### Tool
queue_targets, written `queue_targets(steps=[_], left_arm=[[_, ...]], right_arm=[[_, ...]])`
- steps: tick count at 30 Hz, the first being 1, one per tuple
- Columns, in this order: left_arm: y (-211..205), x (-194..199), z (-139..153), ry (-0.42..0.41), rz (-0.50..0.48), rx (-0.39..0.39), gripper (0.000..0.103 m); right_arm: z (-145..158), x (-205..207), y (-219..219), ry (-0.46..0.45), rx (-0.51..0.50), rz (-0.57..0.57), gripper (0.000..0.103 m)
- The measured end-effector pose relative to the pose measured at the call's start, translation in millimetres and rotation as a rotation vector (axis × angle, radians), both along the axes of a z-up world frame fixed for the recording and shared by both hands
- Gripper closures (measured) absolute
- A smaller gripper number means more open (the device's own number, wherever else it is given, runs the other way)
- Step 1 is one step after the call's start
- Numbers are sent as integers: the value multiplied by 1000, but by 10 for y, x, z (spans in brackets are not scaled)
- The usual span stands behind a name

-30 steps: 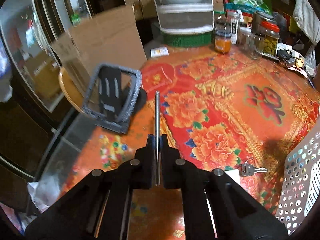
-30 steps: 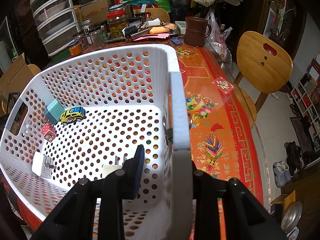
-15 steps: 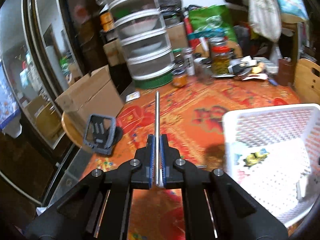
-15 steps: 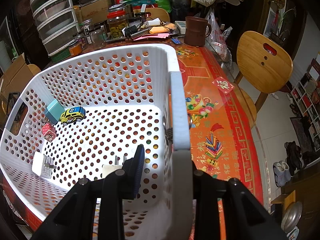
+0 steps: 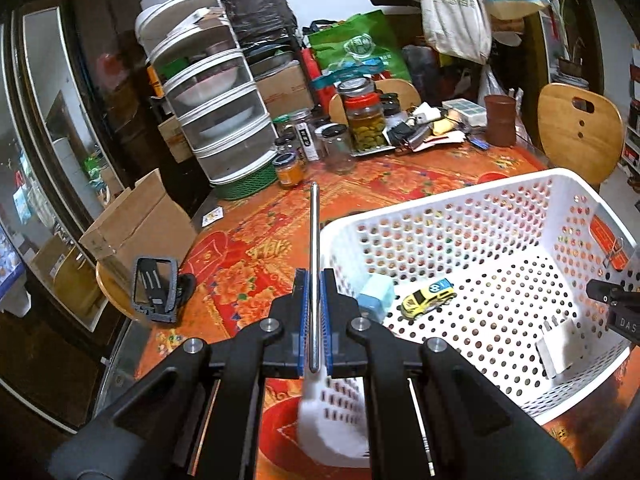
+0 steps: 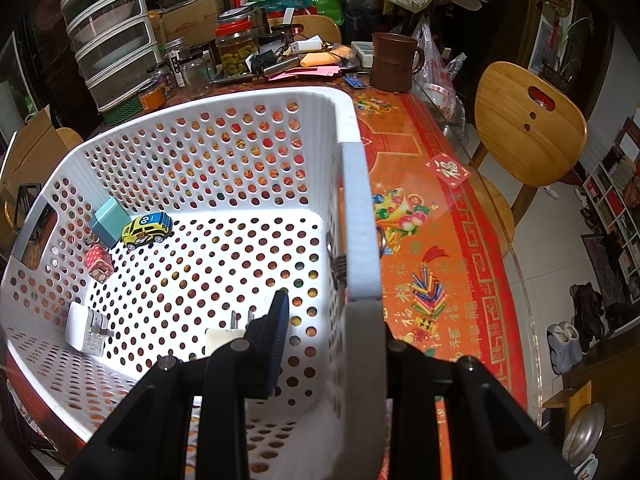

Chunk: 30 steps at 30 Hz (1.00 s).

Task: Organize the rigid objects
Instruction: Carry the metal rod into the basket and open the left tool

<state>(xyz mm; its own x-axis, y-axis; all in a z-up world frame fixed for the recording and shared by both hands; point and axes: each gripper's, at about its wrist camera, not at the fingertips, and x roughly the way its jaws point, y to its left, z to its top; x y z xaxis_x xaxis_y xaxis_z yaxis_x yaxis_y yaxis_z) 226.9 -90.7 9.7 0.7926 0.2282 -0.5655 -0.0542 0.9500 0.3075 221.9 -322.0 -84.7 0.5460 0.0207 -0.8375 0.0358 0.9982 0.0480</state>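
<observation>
Clenching a thin metal rod [image 5: 315,264], the left tongs [image 5: 315,320] point it lengthwise straight ahead.

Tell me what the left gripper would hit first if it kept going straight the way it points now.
Most likely the near left corner of the white basket. The left gripper is shut on a thin metal rod that leads the way, its line running along that corner's rim. Depth is unclear; it could slip just outside and meet the tablecloth.

Black left gripper [image 5: 314,336]: blue ribbed jaws, silver screws.
</observation>
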Motion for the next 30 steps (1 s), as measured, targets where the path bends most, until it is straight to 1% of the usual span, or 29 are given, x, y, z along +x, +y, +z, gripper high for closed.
queue_targets(steps=[5,10,15,19,23,24,25,26,27,28,29,30], left_arm=[[-141,22,-101,19,-14,22,98],[-145,107,-207,40,-24,30,98],[-262,214,-361,79,-50,47,98],[-313,275,-483,113,-66,46,97],[-336,315,-541,129,-82,37,97],[-337,319,-540,126,-87,33,95],[-332,319,-534,123,-95,26,90],[-333,304,-521,114,-100,22,65],[-340,284,-498,97,-106,28,24],[-339,245,-467,59,-111,49,7],[-331,200,-429,27,-114,59,1],[-299,151,-388,5,-120,56,1]], right_arm=[[-5,-7,-4,-1,3,4,75],[-5,-6,-2,-1,2,3,75],[-4,-6,-4,-1,3,4,75],[-4,-6,-4,-1,2,4,75],[-4,-5,-3,-1,2,3,75],[-4,-5,-2,0,2,3,75],[-4,-6,-5,-1,3,3,75],[-4,-6,-4,-1,3,3,75],[-4,-5,-3,0,2,3,75],[-4,-5,-3,0,2,3,75],[-5,-4,-7,1,1,3,75],[-7,-5,-11,1,0,3,75]])
